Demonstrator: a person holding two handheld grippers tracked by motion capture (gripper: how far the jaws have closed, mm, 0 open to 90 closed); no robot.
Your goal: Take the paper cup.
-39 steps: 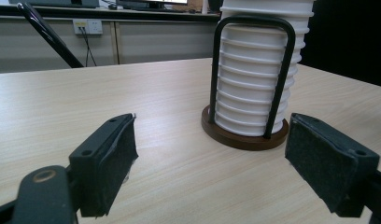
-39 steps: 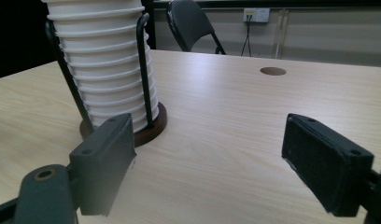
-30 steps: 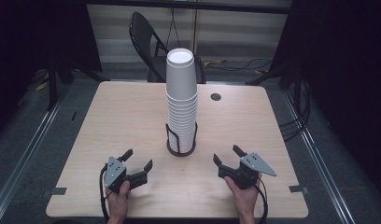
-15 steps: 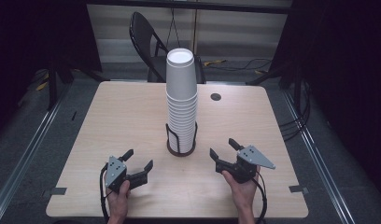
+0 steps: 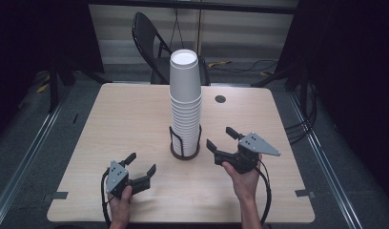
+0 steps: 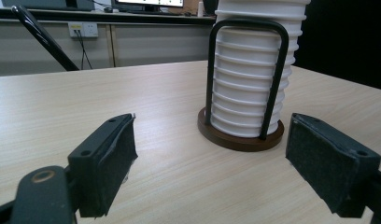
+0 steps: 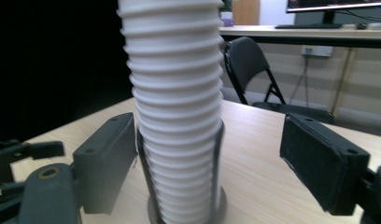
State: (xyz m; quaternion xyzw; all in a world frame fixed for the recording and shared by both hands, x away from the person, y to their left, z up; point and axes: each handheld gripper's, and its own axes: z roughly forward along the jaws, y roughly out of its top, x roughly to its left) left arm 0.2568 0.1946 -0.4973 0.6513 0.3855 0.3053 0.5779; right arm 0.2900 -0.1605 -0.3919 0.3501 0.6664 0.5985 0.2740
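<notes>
High view: cup stack (image 5: pixel 185 102) upright in holder (image 5: pixel 185 145); right gripper (image 5: pixel 223 139) nearer, just right, fingers released; left gripper (image 5: pixel 141 163) released, farther.

Left tool (image 5: pixel 141 163) low, right tool (image 5: pixel 222 137) raised (jaws of both apart).

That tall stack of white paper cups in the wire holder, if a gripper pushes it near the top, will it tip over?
Probably it would lean rather than fall at once: the stack of cups rises far above the wire holder, which braces only its lowest part. The cups look thin and light, so a hard squeeze would likely dent them. The ridged rims should give the open right gripper some hold.
</notes>
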